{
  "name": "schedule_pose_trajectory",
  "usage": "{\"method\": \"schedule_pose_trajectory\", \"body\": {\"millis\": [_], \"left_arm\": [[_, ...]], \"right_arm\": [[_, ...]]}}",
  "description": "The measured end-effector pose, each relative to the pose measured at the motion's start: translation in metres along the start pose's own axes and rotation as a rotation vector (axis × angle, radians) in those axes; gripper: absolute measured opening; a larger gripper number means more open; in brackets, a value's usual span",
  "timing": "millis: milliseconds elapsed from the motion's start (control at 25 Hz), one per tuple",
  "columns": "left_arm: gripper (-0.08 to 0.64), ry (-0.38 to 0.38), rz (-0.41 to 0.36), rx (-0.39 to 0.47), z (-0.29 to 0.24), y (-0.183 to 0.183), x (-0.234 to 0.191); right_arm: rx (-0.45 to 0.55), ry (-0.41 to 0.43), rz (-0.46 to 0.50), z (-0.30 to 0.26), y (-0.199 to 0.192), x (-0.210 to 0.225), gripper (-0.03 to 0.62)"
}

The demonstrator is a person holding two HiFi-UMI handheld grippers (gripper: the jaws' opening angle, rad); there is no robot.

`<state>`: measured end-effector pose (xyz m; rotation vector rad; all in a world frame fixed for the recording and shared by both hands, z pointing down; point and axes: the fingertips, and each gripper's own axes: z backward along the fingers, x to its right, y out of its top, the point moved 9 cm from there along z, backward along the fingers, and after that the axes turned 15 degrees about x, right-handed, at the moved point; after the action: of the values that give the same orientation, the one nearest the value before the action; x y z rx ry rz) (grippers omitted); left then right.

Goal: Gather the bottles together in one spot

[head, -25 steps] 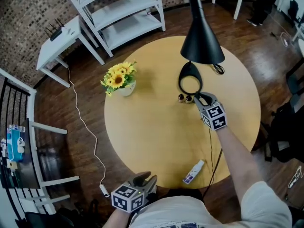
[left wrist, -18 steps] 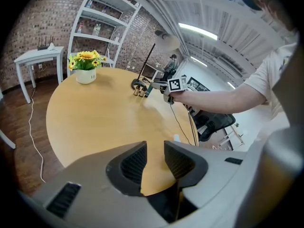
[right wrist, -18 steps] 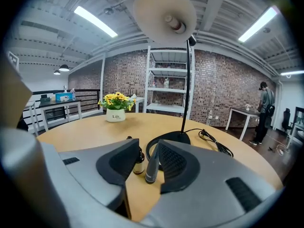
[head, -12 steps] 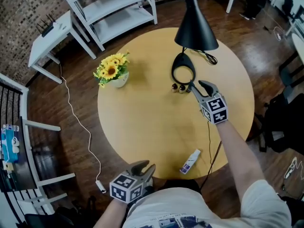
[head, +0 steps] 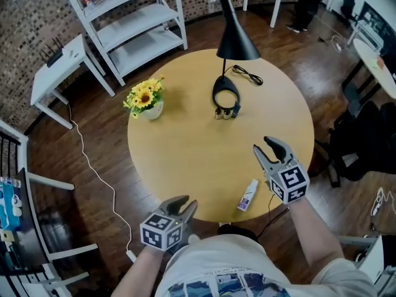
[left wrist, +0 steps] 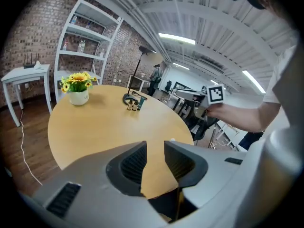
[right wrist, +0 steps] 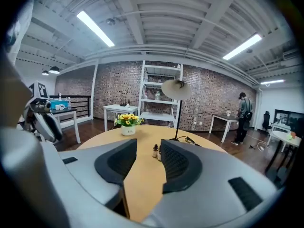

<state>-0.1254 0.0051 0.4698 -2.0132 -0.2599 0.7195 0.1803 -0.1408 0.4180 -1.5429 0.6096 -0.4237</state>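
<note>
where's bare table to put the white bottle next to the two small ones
The wide bare stretch of table nearer you than the two small bottles, between the flower pot and the white bottle, is free. Behind them it is crowded: lamp base and cable.

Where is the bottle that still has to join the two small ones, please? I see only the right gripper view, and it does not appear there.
Observer: A white bottle lies on its side near the table's near edge, just left of the right gripper, whose jaws have just been opening with nothing between them.
Operator: Thank you. Is the left gripper free?
Observer: Yes, the left gripper has its jaws apart and empty.
Operator: And what hides behind my right jaw?
Observer: The lamp's ring-shaped base, with the two small bottles standing just in front of it.
</note>
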Motion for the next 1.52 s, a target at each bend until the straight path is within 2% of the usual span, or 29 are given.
{"method": "schedule_pose_trajectory", "body": {"millis": [440, 640, 800, 1000, 1160, 1400, 1520], "left_arm": [[0.120, -0.090, -0.037, 0.051, 0.083, -0.015, 0.012], [0.120, -0.102, -0.048, 0.038, 0.119, -0.037, 0.021], [0.118, -0.103, -0.044, 0.023, 0.135, -0.053, 0.025], [0.124, -0.161, 0.009, 0.030, 0.133, -0.057, 0.034], [0.124, -0.204, -0.023, -0.035, 0.105, -0.063, 0.051], [0.179, -0.255, -0.096, -0.170, 0.010, -0.073, 0.097], [0.187, -0.243, -0.146, -0.260, -0.055, -0.086, 0.120]], "right_arm": [[-0.104, -0.118, -0.114, 0.180, 0.013, -0.165, 0.187], [-0.147, -0.179, -0.148, 0.226, 0.011, -0.208, 0.187], [-0.155, -0.183, -0.143, 0.240, 0.013, -0.227, 0.187], [-0.163, -0.158, -0.147, 0.240, 0.015, -0.229, 0.187], [-0.158, -0.129, -0.168, 0.236, 0.011, -0.212, 0.187], [-0.155, -0.111, -0.180, 0.245, 0.009, -0.154, 0.187], [-0.150, -0.120, -0.188, 0.260, 0.002, -0.118, 0.187]]}}
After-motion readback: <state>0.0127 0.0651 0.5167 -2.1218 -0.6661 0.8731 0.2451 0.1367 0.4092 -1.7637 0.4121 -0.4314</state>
